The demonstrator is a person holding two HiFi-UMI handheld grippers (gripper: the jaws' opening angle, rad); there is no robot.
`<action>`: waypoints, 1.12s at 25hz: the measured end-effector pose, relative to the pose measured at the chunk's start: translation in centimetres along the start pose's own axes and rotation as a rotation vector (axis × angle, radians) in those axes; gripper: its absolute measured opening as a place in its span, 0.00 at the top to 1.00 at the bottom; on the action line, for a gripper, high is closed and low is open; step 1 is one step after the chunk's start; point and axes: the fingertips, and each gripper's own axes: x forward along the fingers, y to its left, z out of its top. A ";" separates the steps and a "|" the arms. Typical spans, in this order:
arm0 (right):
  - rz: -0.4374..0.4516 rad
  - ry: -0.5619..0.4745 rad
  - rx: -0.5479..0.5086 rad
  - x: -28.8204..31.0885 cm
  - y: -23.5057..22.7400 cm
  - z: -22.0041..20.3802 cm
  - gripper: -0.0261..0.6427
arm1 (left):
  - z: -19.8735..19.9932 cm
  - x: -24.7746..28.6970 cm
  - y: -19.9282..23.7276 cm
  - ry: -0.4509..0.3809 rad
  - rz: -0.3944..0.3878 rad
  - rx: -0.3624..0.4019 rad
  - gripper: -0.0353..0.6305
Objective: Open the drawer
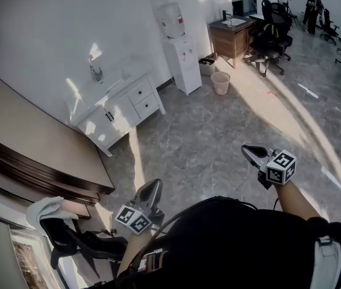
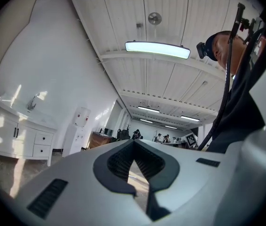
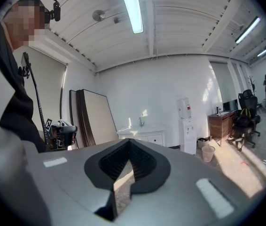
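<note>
A white vanity cabinet point(image 1: 119, 110) with a tap stands against the far wall; its two small drawers point(image 1: 143, 99) are closed. It also shows in the left gripper view point(image 2: 18, 135) and in the right gripper view point(image 3: 144, 136). My left gripper point(image 1: 153, 188) is held low near my body, well short of the cabinet, shut and empty, its jaws meeting at the tip point(image 2: 134, 142). My right gripper point(image 1: 249, 151) is out to the right over the floor, also shut with nothing in it point(image 3: 129, 142).
A water dispenser point(image 1: 179, 56) and a waste bin point(image 1: 220, 82) stand right of the cabinet. A wooden vanity point(image 1: 231, 35) and office chairs point(image 1: 273, 32) are further right. Large boards point(image 1: 38, 149) lean at the left, with a black chair point(image 1: 68, 236) below them.
</note>
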 end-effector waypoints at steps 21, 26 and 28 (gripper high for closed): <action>0.271 0.059 -0.042 29.6 6.6 2.9 0.96 | 7.7 -10.6 21.5 -0.079 0.274 0.012 0.95; 0.386 0.076 -0.050 36.8 5.3 3.3 0.96 | 8.3 -10.5 25.2 -0.093 0.386 0.018 0.95; 0.441 0.086 -0.058 39.8 4.4 3.3 0.96 | 8.6 -9.7 26.8 -0.109 0.436 0.027 0.95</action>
